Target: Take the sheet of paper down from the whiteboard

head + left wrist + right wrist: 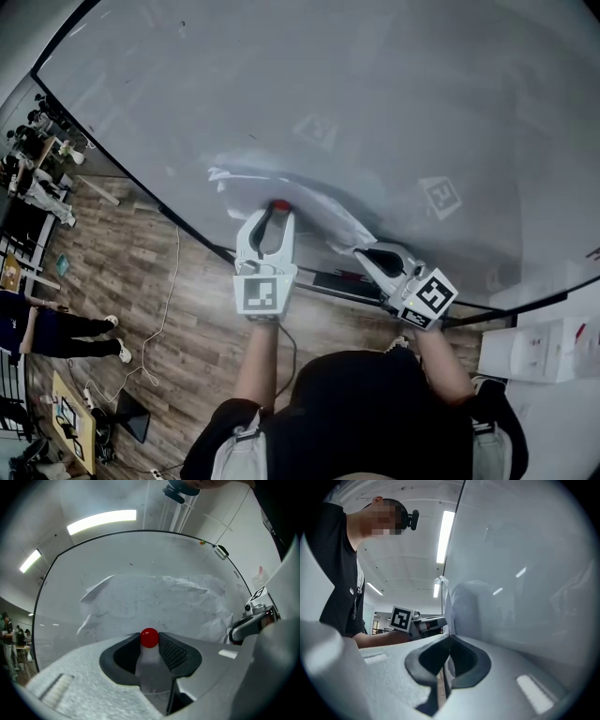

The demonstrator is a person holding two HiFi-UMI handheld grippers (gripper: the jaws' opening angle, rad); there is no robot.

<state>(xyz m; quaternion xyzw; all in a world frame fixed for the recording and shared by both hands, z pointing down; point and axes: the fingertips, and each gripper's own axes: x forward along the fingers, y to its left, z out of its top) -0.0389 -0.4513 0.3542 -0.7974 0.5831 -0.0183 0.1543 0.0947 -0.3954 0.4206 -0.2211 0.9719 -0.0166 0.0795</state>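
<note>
A crumpled white sheet of paper (314, 204) lies against the whiteboard (394, 94), its corners lifting off. My left gripper (272, 221) is shut on a red-capped magnet pin (279, 205) at the sheet's lower middle. In the left gripper view the magnet pin (149, 638) stands between the jaws with its cap towards the paper (154, 599); whether it touches I cannot tell. My right gripper (365, 252) is shut on the sheet's lower right edge. In the right gripper view the paper (461, 604) runs down into the shut right gripper (449, 643).
The whiteboard's tray (342, 281) runs just under both grippers. A white box (544, 349) stands at the right. Wooden floor (141, 281) with a cable lies to the left, where people and desks (37, 178) are farther off.
</note>
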